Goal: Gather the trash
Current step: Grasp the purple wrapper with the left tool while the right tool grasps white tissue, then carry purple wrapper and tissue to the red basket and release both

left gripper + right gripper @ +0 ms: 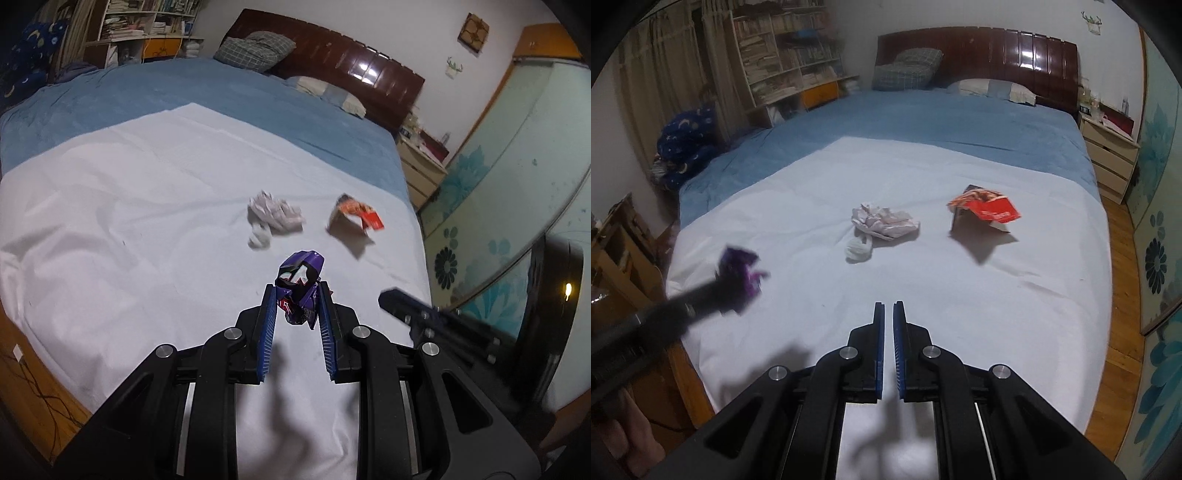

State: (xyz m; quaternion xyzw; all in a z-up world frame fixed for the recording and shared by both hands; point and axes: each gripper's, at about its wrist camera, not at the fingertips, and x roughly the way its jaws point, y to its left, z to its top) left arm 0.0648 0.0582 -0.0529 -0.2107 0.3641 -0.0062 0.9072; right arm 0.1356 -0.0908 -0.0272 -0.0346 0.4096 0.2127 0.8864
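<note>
My left gripper (297,291) is shut on a crumpled purple wrapper (301,284) and holds it above the white sheet (129,192); it shows blurred at the left of the right wrist view (738,280). A crumpled white paper wad (275,216) (882,223) and a torn red-orange carton (356,216) (984,214) lie on the sheet ahead. My right gripper (889,308) is shut and empty, above the sheet's near part; its tip shows at the right of the left wrist view (391,299).
The bed has a blue cover (923,122), pillows (908,68) and a dark wooden headboard (997,55). A bookshelf (790,59) stands at the far left, a nightstand (1108,155) at the far right, a floral wardrobe door (1160,258) along the right.
</note>
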